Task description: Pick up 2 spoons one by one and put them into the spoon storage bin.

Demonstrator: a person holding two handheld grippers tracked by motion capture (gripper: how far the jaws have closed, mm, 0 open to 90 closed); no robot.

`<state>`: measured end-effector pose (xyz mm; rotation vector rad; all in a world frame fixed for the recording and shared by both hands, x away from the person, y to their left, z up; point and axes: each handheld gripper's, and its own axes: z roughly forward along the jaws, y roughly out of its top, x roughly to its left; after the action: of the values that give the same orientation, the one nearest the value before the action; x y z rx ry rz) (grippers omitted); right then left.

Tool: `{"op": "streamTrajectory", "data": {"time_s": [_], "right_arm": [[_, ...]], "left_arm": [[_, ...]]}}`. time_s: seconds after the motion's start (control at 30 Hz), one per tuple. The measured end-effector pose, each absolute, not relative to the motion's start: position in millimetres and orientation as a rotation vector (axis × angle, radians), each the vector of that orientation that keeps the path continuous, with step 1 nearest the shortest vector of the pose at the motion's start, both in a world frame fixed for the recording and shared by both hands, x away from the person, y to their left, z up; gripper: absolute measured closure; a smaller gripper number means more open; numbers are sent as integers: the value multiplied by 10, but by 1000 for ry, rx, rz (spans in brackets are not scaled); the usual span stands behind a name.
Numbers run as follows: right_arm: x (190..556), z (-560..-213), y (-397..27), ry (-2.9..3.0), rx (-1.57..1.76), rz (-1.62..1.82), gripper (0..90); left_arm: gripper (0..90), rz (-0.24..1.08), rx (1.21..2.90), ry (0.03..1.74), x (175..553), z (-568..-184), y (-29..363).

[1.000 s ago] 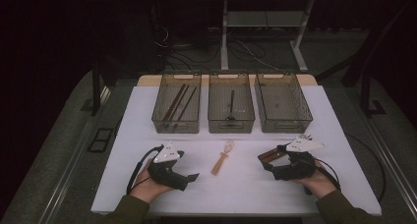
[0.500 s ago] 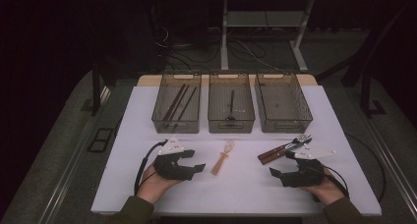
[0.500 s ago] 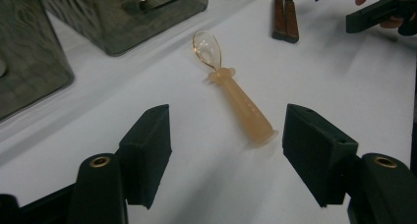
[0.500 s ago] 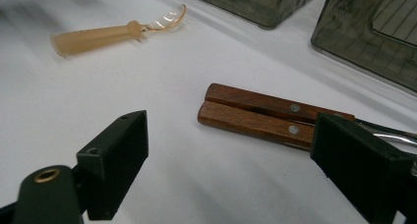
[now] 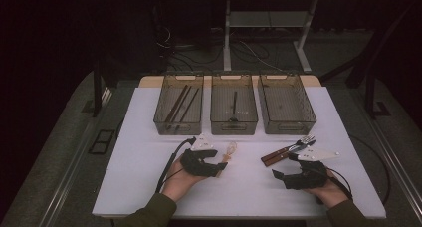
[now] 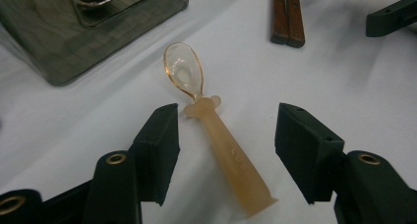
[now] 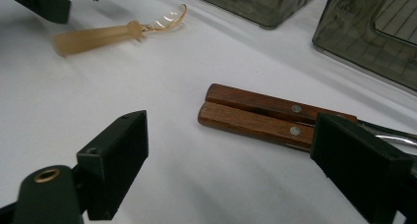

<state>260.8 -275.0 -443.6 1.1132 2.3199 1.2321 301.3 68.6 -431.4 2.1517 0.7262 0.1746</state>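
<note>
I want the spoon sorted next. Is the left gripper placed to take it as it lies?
Probably yes. The left gripper has just been closing, its jaws on either side of the spoon handle, not yet touching it. Nothing lies in between.

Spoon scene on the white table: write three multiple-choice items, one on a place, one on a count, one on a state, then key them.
1. Where does the spoon lie?
A. in the left bin
B. on the table between the left gripper jaws
C. on the wooden handles

2. How many bins stand in the row at the table's far side?
A. two
B. three
C. four

3. How do the left gripper's jaws stand?
A. clamped on the spoon
B. shut and empty
C. apart, either side of the handle

Key: B, the left gripper view shows the spoon flat on the table between them; B, the high view shows three; C, gaps show on both sides, though the jaws have just been closing.
</note>
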Motion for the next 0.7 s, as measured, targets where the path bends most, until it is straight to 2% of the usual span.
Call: {"op": "streamTrajectory", "data": {"time_s": [0.27, 0.5, 0.7], "right_arm": [[2611, -4436, -2745, 2315, 1097, 1227, 141], [2612, -4434, -2749, 2314, 1100, 1227, 141], [2610, -4436, -2745, 2317, 1100, 1223, 141]], "left_arm": [[510, 161, 2215, 720, 2932, -4402, 666], [529, 136, 2264, 716, 2889, -4447, 646], [562, 186, 2312, 677, 2859, -4460, 629]]}}
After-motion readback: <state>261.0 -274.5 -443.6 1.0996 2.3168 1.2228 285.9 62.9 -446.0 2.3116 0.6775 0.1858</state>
